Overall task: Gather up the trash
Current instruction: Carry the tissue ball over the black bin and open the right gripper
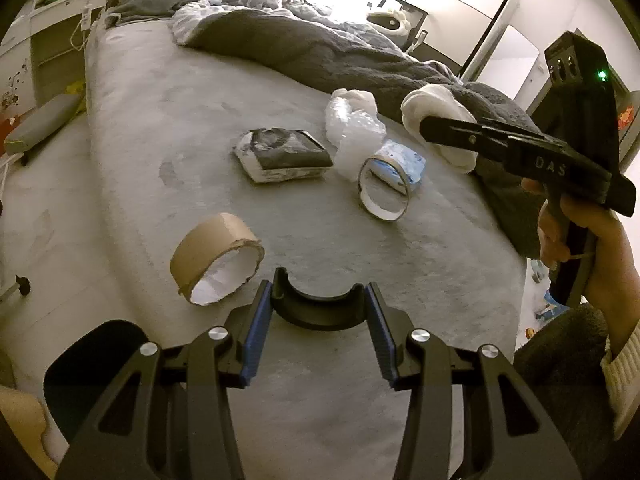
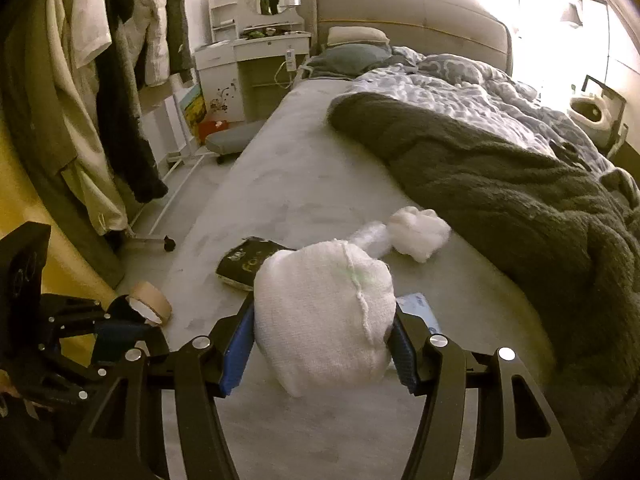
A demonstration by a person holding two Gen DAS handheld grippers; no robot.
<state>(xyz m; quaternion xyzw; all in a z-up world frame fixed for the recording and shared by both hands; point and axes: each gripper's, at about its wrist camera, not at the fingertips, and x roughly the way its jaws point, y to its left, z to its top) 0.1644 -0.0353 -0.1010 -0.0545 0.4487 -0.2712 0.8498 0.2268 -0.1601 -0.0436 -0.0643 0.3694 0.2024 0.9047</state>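
Observation:
Trash lies on the grey bed sheet [image 1: 160, 120]: a brown tape roll [image 1: 216, 258], a white tape ring [image 1: 384, 190], a black-and-white packet [image 1: 282, 154], clear crumpled plastic [image 1: 352, 128] and a blue-white wrapper [image 1: 402, 160]. My left gripper [image 1: 319, 308] holds a black curved piece [image 1: 319, 310] between its blue pads, just right of the brown roll. My right gripper [image 2: 324, 328] is shut on a white cloth bundle [image 2: 324, 316] and holds it above the sheet; it shows in the left wrist view [image 1: 440, 128] too. Another white wad [image 2: 418, 232] lies beyond.
A dark fuzzy blanket [image 2: 500, 184] and a patterned duvet [image 2: 440, 80] cover the bed's right side. Clothes hang on a rack [image 2: 120, 80] at the left. A white dresser [image 2: 260, 52] stands by the headboard. A grey stool [image 2: 236, 138] stands on the floor.

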